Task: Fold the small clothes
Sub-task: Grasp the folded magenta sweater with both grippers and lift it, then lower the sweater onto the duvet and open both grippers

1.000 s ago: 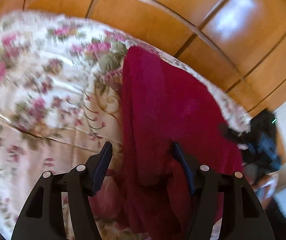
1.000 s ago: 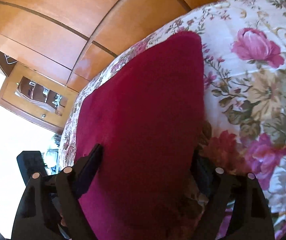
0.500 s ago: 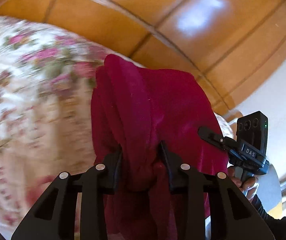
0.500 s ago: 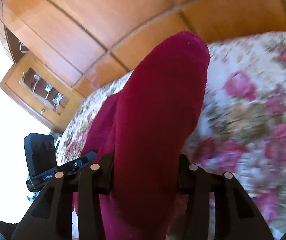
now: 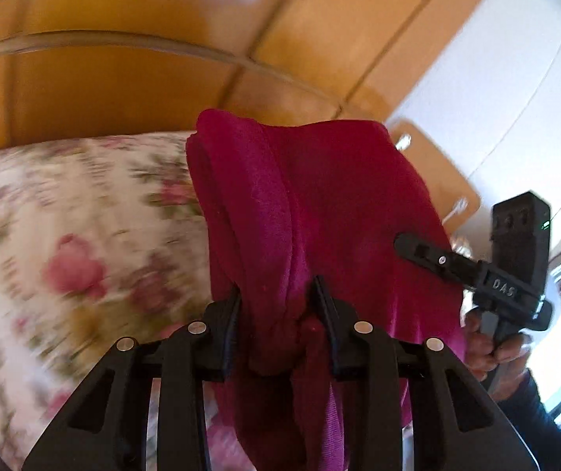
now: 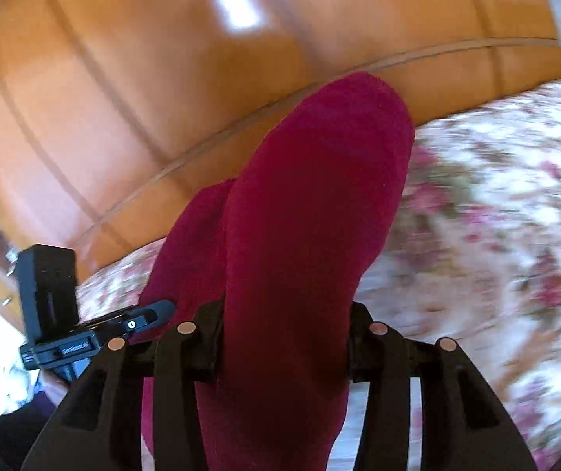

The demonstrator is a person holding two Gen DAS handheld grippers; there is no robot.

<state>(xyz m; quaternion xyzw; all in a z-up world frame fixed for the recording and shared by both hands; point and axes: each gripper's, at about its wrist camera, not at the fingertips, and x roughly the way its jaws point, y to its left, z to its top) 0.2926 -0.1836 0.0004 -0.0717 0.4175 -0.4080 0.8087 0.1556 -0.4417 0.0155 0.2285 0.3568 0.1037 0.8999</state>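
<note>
A dark red garment (image 5: 319,204) hangs lifted above the floral bedspread (image 5: 84,235). My left gripper (image 5: 278,306) is shut on a bunched fold of it. The other gripper shows at the right of the left wrist view (image 5: 476,271), at the cloth's far edge. In the right wrist view the same red garment (image 6: 311,204) fills the middle, and my right gripper (image 6: 284,333) is shut on a thick fold of it. The left gripper also shows at the lower left there (image 6: 95,333).
A glossy wooden headboard (image 5: 143,59) rises behind the bed. A wooden nightstand (image 5: 437,180) and a white wall (image 5: 516,78) stand at the right. The floral bedspread (image 6: 496,216) stretches to the right in the right wrist view.
Both grippers closed on the red garment and lifted it off the bedspread. The cloth now hangs between them, raised toward the headboard.
</note>
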